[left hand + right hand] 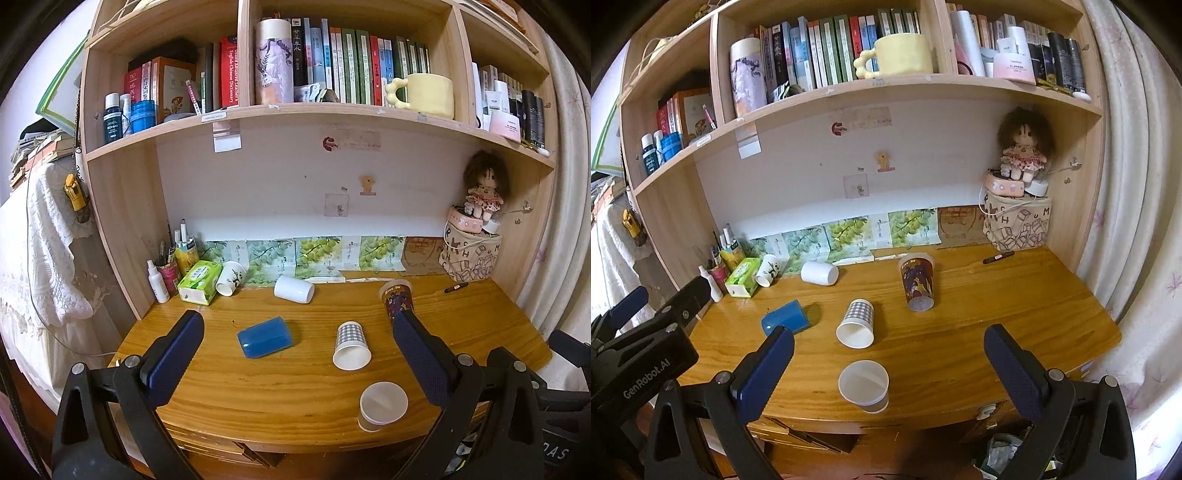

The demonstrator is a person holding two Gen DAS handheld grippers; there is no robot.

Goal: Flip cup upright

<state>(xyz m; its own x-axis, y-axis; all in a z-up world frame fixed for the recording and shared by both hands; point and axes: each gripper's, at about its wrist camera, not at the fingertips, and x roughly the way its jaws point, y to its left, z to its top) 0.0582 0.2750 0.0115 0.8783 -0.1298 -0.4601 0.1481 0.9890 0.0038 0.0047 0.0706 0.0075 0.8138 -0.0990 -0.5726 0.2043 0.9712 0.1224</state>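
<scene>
Several cups lie on their sides on the wooden desk (295, 398): a blue plastic cup (264, 338) (786, 318), a checked paper cup (351, 345) (857, 324), a white cup (294, 289) (820, 273), a dark printed cup (397, 296) (917, 283) and a bamboo-print cup (230, 277) (769, 270). A white paper cup (382, 405) (864, 384) stands upright at the front edge. My left gripper (297, 332) is open and empty above the front of the desk. My right gripper (888, 350) is open and empty, over the upright cup.
A green tissue pack (199, 282), a pen holder (168, 271) and a spray bottle (158, 282) stand at the back left. A printed bag with a doll (471, 254) stands at the back right, a pen (456, 287) beside it. Bookshelves hang above. The left gripper's body (642, 354) shows at the right view's left.
</scene>
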